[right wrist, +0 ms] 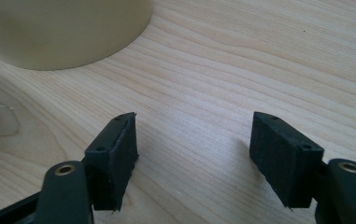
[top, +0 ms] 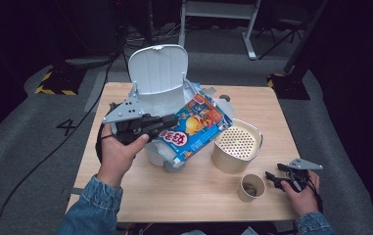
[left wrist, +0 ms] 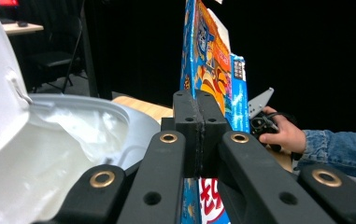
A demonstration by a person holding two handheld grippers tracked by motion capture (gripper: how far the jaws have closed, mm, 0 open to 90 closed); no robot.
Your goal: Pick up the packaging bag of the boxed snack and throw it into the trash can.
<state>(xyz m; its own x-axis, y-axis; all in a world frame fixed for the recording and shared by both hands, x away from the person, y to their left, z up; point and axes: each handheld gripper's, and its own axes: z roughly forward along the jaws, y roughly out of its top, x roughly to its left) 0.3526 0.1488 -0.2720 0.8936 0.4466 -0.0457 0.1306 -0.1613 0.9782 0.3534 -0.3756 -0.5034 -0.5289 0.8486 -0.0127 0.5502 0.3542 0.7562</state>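
High view shows the left gripper (top: pixel 167 122) with its jaws clenched on the edge of a blue snack box (top: pixel 196 127), held tilted over the white bin (top: pixel 160 105) with its lid up. The right gripper (top: pixel 276 178) rests on the desk (top: pixel 198 196) by a paper cup (top: pixel 251 188), jaws apart and holding nothing. Keep squeezing tight and lift slowly, so the box does not slip or bump the lid.

Table (top: pixel 194 193): light wood, square top, standing on grey floor. On it: white lidded bin (top: pixel 160 98), lid raised, toward the far edge; cream perforated-top canister (top: pixel 236 148) right of centre; small paper cup (top: pixel 251 188) just beside the canister, nearer the front edge.
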